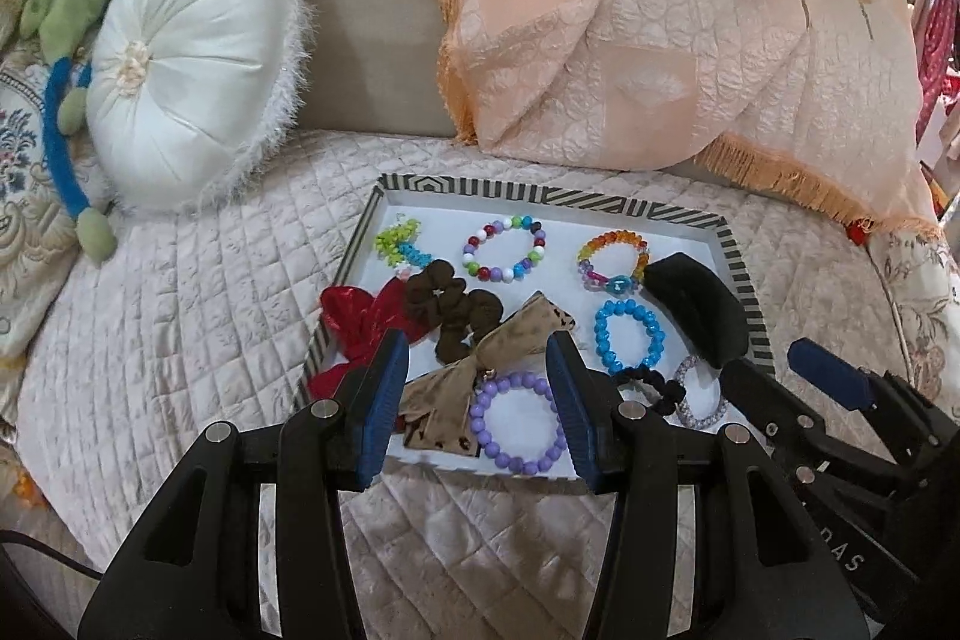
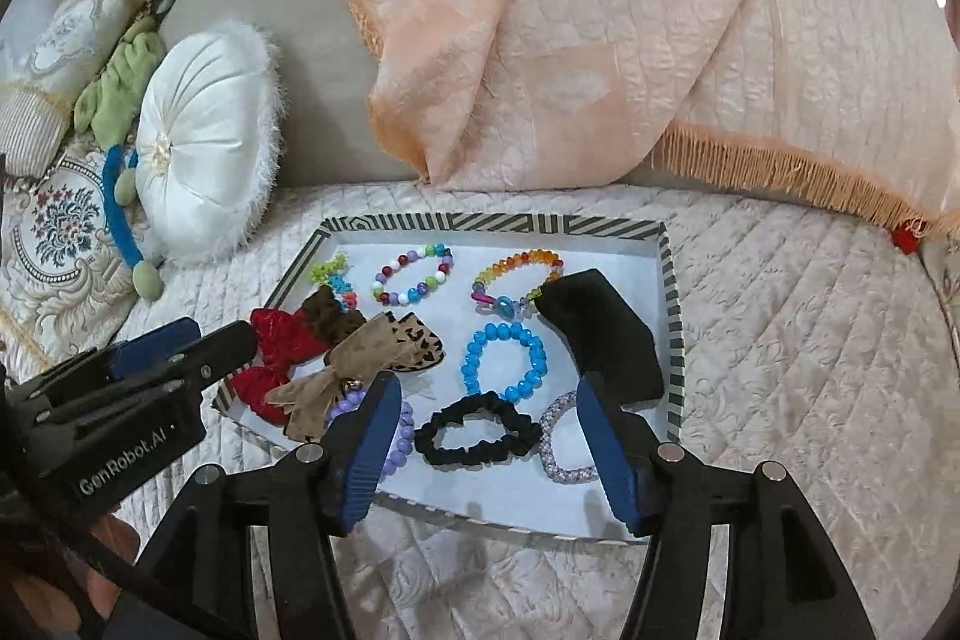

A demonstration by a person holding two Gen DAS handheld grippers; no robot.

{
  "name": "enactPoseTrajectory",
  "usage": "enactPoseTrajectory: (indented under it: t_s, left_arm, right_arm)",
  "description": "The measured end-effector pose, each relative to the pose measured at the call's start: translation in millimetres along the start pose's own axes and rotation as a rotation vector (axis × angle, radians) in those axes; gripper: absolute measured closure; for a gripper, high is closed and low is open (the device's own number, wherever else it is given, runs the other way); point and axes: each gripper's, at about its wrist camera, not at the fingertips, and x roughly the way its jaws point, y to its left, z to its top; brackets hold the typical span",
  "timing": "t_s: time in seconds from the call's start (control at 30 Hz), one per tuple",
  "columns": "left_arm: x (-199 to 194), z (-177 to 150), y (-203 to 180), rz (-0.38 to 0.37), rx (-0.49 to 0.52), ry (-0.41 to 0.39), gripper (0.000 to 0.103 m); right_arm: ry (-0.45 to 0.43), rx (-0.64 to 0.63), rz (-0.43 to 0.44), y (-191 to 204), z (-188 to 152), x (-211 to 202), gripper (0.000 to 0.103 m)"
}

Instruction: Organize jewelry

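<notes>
A striped-rim tray (image 1: 630,205) (image 2: 672,292) with a white floor lies on the quilted bed. It holds a purple bead bracelet (image 1: 519,424) (image 2: 402,436), a blue bead bracelet (image 1: 630,334) (image 2: 504,361), a multicolour bead bracelet (image 1: 505,248) (image 2: 413,274), a rainbow bracelet (image 1: 612,259) (image 2: 519,280), a black scrunchie (image 2: 477,430) (image 1: 651,388), a lilac rope bracelet (image 2: 555,445), a tan leopard bow (image 1: 480,364) (image 2: 360,364), a red bow (image 1: 360,322) (image 2: 276,358), a brown scrunchie (image 1: 450,304) and a black pad (image 1: 696,316) (image 2: 606,334). My left gripper (image 1: 477,400) is open above the purple bracelet. My right gripper (image 2: 489,448) is open above the black scrunchie.
A round white cushion (image 1: 192,64) (image 2: 204,142) lies left of the tray. A peach fringed blanket (image 1: 690,10) (image 2: 600,10) is draped behind it. A green and blue soft toy (image 1: 66,100) and embroidered pillows (image 2: 54,232) lie at far left.
</notes>
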Motion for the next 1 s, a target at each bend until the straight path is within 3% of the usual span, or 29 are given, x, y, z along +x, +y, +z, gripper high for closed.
enactPoseTrajectory:
  t_s: [1.0]
  left_arm:
    - [-20.7,-14.7,8.6,0.044,-0.020,-0.029,0.056]
  right_arm:
    - [-0.001,-0.025,-0.008,16.0,-10.7,-15.2,0.042]
